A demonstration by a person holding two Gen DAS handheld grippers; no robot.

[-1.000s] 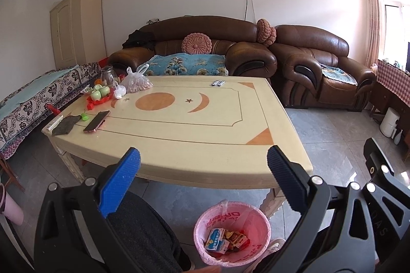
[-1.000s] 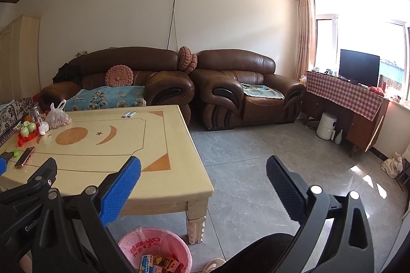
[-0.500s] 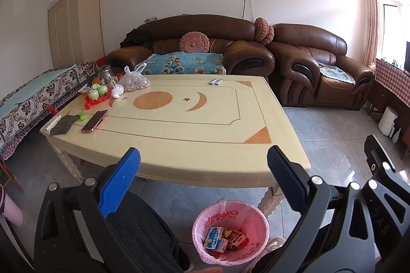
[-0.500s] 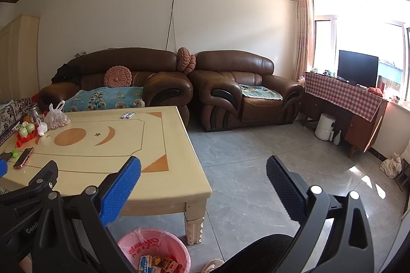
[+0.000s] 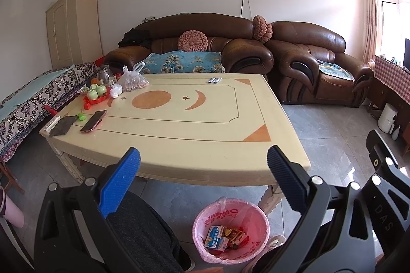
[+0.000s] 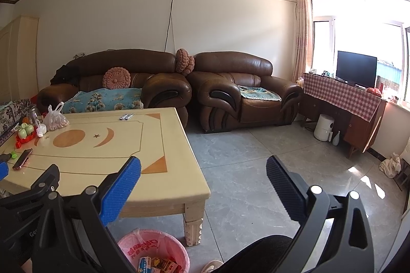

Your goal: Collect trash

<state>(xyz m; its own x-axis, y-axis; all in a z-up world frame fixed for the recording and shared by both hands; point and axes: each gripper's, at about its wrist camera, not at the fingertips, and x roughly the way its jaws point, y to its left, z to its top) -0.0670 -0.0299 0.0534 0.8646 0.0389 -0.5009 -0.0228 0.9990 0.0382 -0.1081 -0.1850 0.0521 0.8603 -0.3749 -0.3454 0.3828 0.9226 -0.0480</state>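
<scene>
A: Change vs a second back? Barely any. Both views drift a touch, the table sits slightly lower in the left wrist view. Nothing picked, nothing dropped.

B: So task status?

A: My read: near done or between picks. Pink-lined bin on the floor by the table's near right corner leg already holds cartons and wrappers.

B: Tongs?

A: Left gripper spread wide, nothing between the pads, touching nothing. Right gripper same: wide apart, bare, hanging over the floor off the table's right edge.

B: Any trash left on the table?

A: Maybe the two small silver packets at the far edge; too small to tell. Left end has a phone, grey cloth, red tray with green cups, bag of nuts, likely not trash.

B: Next?

A: Guess: reach the far edge for the packets, long stretch from here.
</scene>
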